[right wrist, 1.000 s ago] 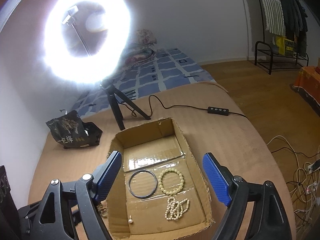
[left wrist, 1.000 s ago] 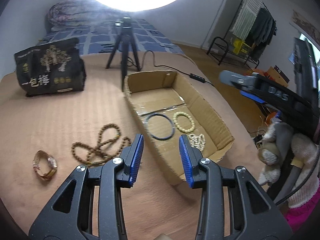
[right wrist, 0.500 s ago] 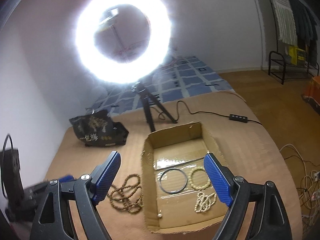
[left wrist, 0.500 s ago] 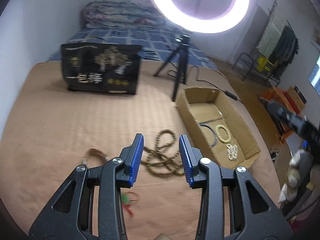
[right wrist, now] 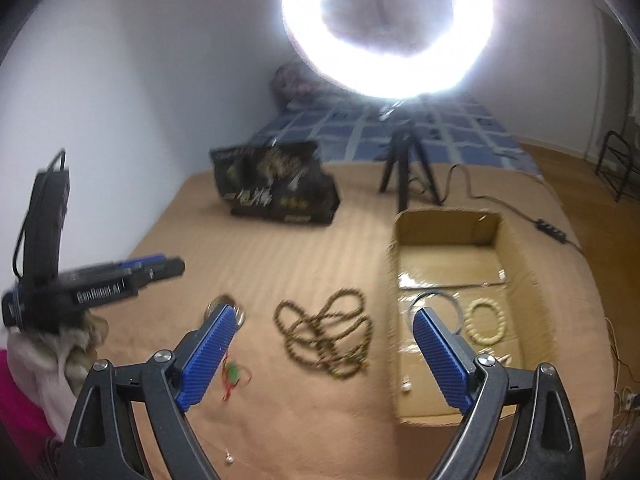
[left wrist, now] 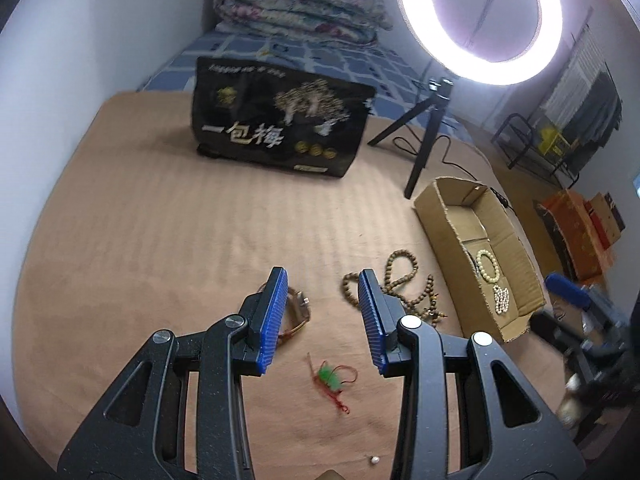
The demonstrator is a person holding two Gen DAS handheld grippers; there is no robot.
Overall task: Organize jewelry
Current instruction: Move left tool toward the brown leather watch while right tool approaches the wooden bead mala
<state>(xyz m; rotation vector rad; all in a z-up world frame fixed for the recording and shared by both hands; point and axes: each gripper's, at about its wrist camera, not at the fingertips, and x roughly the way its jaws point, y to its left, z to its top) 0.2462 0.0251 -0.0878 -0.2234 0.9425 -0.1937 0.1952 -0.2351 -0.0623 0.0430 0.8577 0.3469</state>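
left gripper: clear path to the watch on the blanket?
Probably yes. The left gripper is open and empty, and the watch lies flat on the blanket beside its left finger, nothing on top. The wooden bead necklace lies apart, to the right.

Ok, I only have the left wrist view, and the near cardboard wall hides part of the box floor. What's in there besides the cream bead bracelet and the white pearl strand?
Observer: A thin dark bangle lies on the floor of the brown cardboard box, just left of the cream bead bracelet.
Operator: Anything small?
Observer: One small white pearl-like piece, near the box's front left corner.
Operator: Is the right gripper open?
Observer: Yes, the right gripper has its jaws wide apart and holds nothing.
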